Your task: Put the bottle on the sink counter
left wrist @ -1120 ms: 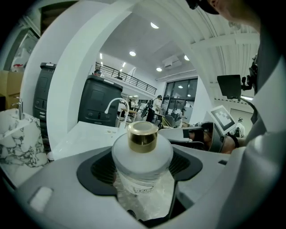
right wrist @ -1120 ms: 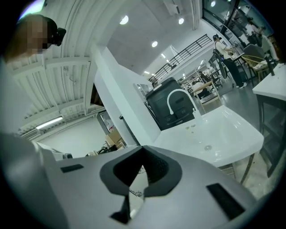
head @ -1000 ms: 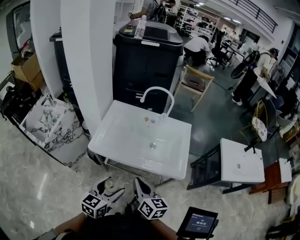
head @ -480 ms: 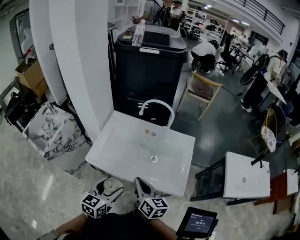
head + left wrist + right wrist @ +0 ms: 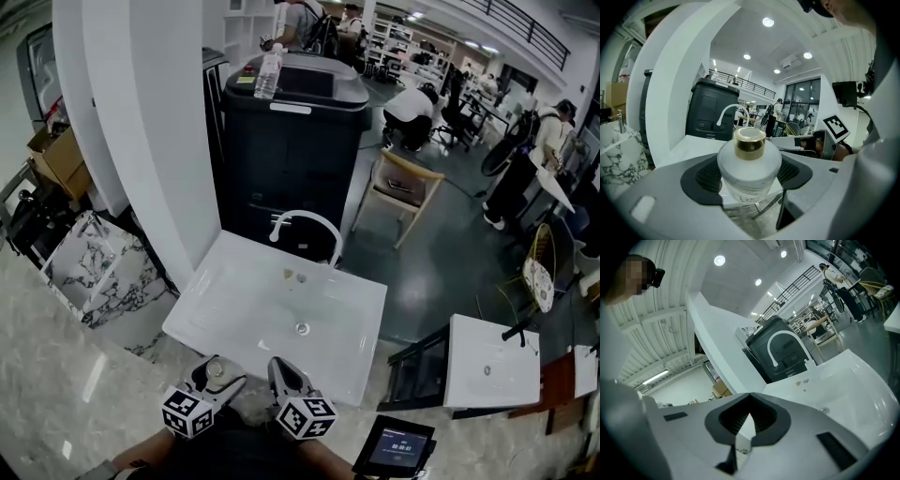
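A small frosted white bottle (image 5: pixel 749 164) with a gold cap sits upright between the dark pads of my left gripper (image 5: pixel 749 180), which is shut on it. In the head view the bottle (image 5: pixel 217 369) shows at the bottom, held by the left gripper (image 5: pixel 225 381) just short of the front edge of the white sink counter (image 5: pixel 211 314). A curved white faucet (image 5: pixel 305 225) stands at the sink's back edge. My right gripper (image 5: pixel 279 371) is beside the left one; its jaws (image 5: pixel 749 420) are shut with nothing between them.
Behind the sink stands a tall black machine (image 5: pixel 291 131) with a clear plastic water bottle (image 5: pixel 269 70) on top. A white pillar (image 5: pixel 141 122) rises at the left, a wooden chair (image 5: pixel 403 187) and a second sink (image 5: pixel 492 361) stand at the right. People work in the background.
The sink has come closer to both grippers in the head view and shifted slightly left. Both grippers keep their pose, the left still holding the bottle.
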A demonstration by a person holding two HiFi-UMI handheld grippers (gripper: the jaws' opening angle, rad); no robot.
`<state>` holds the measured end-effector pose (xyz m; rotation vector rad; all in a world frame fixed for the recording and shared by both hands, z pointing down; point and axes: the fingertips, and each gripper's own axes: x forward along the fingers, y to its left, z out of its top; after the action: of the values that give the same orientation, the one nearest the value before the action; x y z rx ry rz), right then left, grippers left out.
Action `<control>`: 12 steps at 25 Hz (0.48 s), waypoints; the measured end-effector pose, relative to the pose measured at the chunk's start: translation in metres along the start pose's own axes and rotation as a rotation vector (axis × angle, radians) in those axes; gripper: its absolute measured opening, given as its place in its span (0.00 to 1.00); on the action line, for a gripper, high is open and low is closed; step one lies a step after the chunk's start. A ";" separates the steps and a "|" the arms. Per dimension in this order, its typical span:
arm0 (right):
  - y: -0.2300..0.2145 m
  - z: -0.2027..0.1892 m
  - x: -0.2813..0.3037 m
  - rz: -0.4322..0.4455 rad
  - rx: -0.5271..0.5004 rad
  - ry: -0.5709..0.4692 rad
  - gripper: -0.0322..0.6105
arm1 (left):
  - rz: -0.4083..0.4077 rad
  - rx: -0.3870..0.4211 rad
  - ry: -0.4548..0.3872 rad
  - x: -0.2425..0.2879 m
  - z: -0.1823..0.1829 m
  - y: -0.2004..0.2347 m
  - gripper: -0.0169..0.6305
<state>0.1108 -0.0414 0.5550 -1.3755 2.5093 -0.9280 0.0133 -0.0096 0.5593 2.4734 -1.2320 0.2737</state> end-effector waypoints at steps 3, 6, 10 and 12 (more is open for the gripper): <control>-0.003 -0.004 0.007 -0.001 0.004 0.018 0.04 | 0.009 -0.021 0.016 0.004 -0.005 0.008 0.55; -0.008 -0.004 0.016 -0.010 0.008 0.026 0.04 | -0.002 -0.038 0.028 0.015 -0.006 0.017 0.55; -0.021 0.008 0.028 -0.054 0.007 0.010 0.04 | -0.036 -0.037 0.028 0.033 0.003 0.027 0.55; -0.024 0.014 0.036 -0.072 0.003 0.002 0.04 | -0.054 -0.034 0.024 0.042 0.011 0.034 0.55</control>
<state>0.1127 -0.0860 0.5632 -1.4739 2.4736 -0.9458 0.0112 -0.0630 0.5711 2.4626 -1.1492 0.2648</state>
